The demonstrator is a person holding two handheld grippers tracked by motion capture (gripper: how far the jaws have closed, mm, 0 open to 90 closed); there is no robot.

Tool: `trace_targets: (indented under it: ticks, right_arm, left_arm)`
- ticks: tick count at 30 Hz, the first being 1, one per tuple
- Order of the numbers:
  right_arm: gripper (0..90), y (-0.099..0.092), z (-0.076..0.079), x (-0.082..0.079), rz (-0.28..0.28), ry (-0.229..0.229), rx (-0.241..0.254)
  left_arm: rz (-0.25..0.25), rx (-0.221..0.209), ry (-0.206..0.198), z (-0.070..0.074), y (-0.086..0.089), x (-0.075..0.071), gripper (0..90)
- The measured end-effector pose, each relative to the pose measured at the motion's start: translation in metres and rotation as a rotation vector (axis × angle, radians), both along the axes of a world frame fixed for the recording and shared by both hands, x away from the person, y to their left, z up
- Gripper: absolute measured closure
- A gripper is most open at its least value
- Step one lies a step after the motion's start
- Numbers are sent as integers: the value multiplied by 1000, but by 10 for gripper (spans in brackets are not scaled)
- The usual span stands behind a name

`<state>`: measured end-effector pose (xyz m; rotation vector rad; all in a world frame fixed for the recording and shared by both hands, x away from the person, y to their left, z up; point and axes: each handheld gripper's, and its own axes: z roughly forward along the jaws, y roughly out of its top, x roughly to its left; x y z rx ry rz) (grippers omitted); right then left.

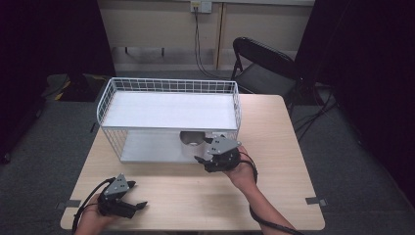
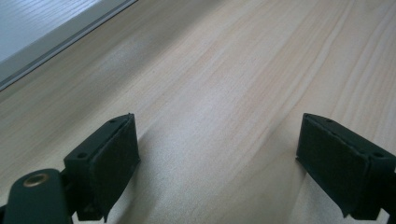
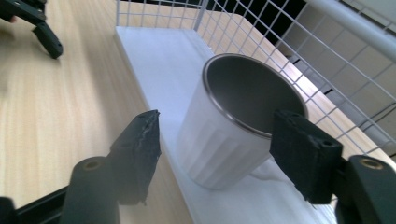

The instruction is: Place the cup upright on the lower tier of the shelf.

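Observation:
A ribbed metal cup (image 1: 192, 139) (image 3: 233, 126) stands upright on the lower board of a white wire shelf rack (image 1: 169, 110), near its front right corner. My right gripper (image 1: 204, 149) (image 3: 217, 128) is open at the rack's front edge. Its jaws stand on either side of the cup with a gap on each side. My left gripper (image 1: 138, 196) (image 2: 217, 140) is open low over the bare wooden table (image 1: 195, 196) at the front left, with nothing between its jaws. The right gripper view has the left gripper (image 3: 42, 28) far off at its top left.
The rack has a wire top rim and wire walls at the back and the sides; its lower level is open toward me. The lower board's edge (image 2: 37, 32) lies just beyond my left gripper. A black folding chair (image 1: 264, 63) stands behind the table's far right corner.

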<state>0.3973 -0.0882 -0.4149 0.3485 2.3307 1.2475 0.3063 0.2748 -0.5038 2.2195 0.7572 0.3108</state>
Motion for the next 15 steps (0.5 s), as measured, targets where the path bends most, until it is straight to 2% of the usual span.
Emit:
trace_targets:
  ticks: [2,3,7,9,12,13,15]
  right_arm:
    - [288,0,0,-1,5,8,5]
    - [279,-1,0,-2,11,29,15]
    - [245,-1,-1,-3,31,64,28]
    - [239,-2,-2,-5,36,63,27]
    - [220,-3,-2,-6,43,80,38]
    - [206,-3,-3,-6,46,100,40]
    - [205,-4,-3,-7,49,99,42]
  left_arm:
    - [0,0,0,0,0,0,122]
    - [0,-1,0,0,0,0,122]
    - [-1,2,2,0,0,0,122]
    - [-1,2,2,0,0,0,122]
    - [-2,2,2,0,0,0,122]
    - [-1,3,0,0,0,0,122]
    - [-1,2,1,0,0,0,122]
